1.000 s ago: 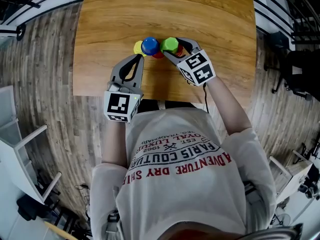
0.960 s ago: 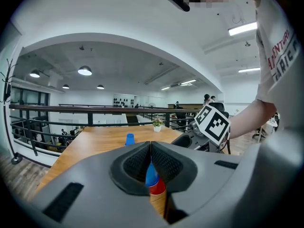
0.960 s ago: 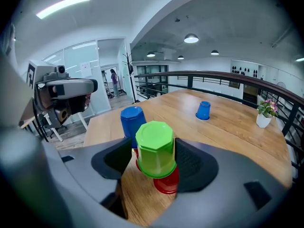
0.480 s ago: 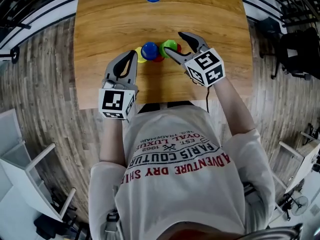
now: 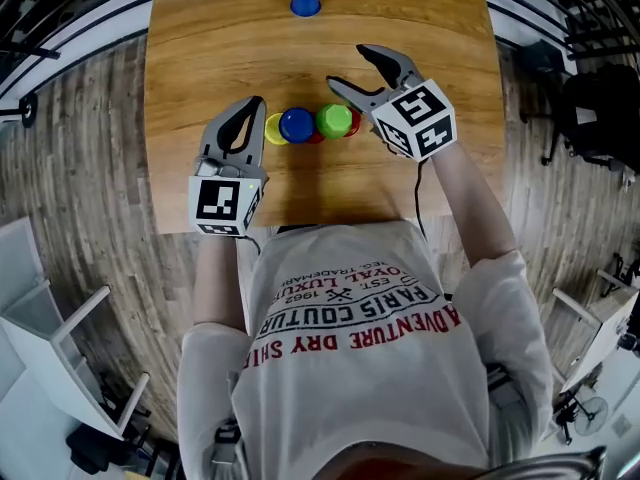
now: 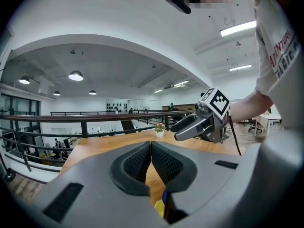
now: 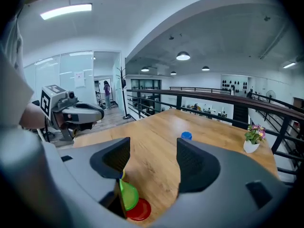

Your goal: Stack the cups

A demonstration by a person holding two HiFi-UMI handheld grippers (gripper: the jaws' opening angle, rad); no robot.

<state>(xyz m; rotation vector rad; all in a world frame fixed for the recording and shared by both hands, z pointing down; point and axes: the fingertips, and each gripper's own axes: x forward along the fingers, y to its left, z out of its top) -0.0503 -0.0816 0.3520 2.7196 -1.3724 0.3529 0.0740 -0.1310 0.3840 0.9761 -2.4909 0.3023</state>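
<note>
Over the table [image 5: 430, 28], right claw [image 5: 346, 66] spread and empty, left claw [image 5: 256, 103] pressed together

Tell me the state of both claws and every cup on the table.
left claw: shut, empty
right claw: open, empty
green cup: free, resting on red cup
red cup: under green cup
near blue cup: free, beside yellow cup
yellow cup: free, at row's left end
far blue cup: alone, untouched

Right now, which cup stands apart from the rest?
The lone blue cup at the far edge of the table; the other cups cluster together at the near side.
</note>
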